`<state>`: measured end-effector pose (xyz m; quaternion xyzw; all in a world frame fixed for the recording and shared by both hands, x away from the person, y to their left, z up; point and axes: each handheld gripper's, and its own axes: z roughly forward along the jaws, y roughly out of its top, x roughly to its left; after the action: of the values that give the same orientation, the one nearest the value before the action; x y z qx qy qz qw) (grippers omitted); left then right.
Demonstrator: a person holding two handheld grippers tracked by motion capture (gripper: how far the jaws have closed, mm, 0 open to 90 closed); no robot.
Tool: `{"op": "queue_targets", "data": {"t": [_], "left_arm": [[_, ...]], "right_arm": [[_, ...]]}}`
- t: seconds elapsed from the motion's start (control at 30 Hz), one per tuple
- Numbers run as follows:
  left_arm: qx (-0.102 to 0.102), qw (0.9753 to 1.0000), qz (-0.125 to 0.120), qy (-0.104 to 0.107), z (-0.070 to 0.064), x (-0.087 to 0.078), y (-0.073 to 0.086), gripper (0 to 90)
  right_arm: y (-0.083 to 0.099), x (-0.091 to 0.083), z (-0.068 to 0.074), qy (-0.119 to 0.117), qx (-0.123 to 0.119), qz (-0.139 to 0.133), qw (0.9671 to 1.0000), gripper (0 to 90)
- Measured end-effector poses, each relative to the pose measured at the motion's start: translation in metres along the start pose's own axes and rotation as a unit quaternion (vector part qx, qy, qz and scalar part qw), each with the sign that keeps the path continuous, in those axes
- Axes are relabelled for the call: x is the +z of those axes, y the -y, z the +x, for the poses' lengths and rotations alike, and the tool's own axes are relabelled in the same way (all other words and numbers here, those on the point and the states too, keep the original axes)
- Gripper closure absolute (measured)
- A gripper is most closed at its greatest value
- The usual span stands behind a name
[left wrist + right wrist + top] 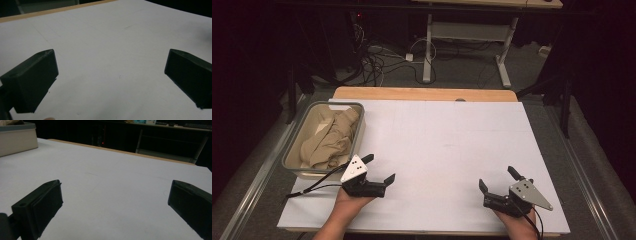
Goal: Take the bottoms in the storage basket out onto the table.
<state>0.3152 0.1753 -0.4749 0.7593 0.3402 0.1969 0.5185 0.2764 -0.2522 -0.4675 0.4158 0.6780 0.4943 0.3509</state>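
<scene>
Hands at bottom edge of high view, one gripper each. Left gripper lower left, jaws spread wide, nothing between them, hovering over or resting on white tabletop; contact hard to judge. Right gripper lower right, jaws equally wide, empty. Beige cloth crumpled inside grey bin at left of frame, just beyond left gripper, untouched. Judgement: work not begun; cloth not yet taken out of bin.
</scene>
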Motion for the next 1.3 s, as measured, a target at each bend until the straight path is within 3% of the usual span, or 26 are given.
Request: {"op": "queue_targets", "data": {"t": [0.27, 0.37, 1.3], "left_arm": [[0.002, 1.0000, 0.002, -0.007, 0.0025, -0.0027, -0.0015, 0.0], [-0.012, 0.9999, 0.001, 0.000, 0.0055, -0.0057, -0.0016, 0.0], [-0.021, 0.9991, 0.013, 0.035, 0.0055, -0.0050, -0.0038, 0.0]], "right_arm": [[0.0009, -0.0035, -0.0007, 0.007, 0.000, -0.010, 0.9999, 0.4], [0.0010, -0.0029, -0.0014, 0.008, -0.004, -0.012, 0.9999, 0.4], [0.0014, -0.0073, 0.0005, -0.002, -0.009, -0.009, 0.9999, 0.4]]}}
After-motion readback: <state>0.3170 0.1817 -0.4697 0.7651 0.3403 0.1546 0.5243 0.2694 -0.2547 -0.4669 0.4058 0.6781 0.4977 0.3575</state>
